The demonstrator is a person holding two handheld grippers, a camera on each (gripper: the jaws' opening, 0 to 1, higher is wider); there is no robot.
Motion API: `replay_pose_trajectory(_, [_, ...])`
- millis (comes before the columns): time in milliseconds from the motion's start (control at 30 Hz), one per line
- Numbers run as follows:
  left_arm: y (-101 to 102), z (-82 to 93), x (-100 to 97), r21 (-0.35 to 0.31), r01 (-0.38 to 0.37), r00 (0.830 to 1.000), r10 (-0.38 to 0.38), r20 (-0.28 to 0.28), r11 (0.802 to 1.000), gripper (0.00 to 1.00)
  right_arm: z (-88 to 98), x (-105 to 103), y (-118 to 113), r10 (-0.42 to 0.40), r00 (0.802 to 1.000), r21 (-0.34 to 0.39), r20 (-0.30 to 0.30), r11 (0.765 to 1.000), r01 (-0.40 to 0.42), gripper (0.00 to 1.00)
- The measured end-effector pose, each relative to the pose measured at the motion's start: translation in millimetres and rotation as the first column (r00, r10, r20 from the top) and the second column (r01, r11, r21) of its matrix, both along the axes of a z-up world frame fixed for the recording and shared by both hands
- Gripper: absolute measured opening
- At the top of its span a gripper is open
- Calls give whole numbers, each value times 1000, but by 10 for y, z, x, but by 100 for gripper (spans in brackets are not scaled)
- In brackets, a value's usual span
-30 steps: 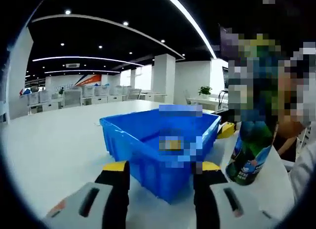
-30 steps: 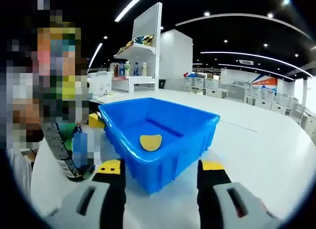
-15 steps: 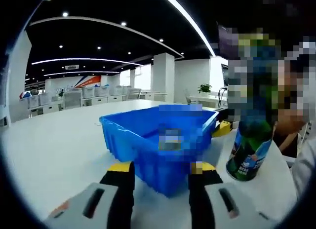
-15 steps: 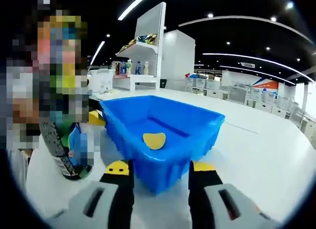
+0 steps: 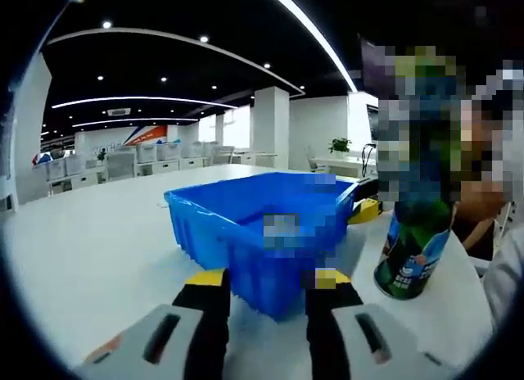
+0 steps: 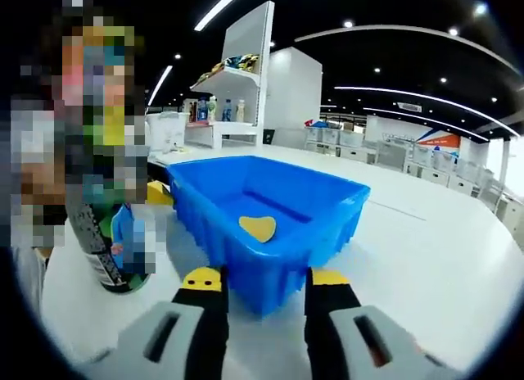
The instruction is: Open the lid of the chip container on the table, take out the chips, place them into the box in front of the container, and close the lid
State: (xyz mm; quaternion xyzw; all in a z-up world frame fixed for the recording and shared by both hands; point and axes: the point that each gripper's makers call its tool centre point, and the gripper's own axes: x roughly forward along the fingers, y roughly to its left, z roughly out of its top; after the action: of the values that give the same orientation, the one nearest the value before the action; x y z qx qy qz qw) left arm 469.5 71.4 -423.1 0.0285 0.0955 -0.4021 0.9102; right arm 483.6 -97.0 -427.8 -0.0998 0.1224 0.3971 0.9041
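A blue plastic box point(image 5: 246, 228) stands on the white table point(image 5: 90, 241), straight ahead of both grippers. One yellow chip point(image 6: 258, 227) lies on the floor of the box point(image 6: 278, 208). The chip container point(image 5: 409, 261), a green and blue tube, stands upright to the box's right in the left gripper view and on the left point(image 6: 110, 261) in the right gripper view; its top cannot be made out. My left gripper point(image 5: 266, 291) and my right gripper point(image 6: 266, 283) sit low before the box's near corner, each open with a narrow gap and nothing between the jaws.
A small yellow object point(image 5: 365, 210) lies on the table between the box and the container, also visible in the right gripper view point(image 6: 158, 193). A person sits behind the container. A white shelf with bottles point(image 6: 217, 114) stands further back. Desks and chairs point(image 5: 123, 160) fill the far room.
The jaws of both grippers have drawn closer together over the last second. Both views have shifted slightly toward the box. The box, chip and container have not moved.
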Motion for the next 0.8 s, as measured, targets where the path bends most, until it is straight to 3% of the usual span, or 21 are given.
replay_pose_trajectory(500, [13,41,-18,-17,-5,1000,5,8,1000,36,36,-9,29,8,1000,16,5,1000,-8,34])
replay_pose_trajectory(800, [27,95,-18,-5,-12,999,12,45,1000,35,17,38,22,14,1000,8,16,1000,-14,33])
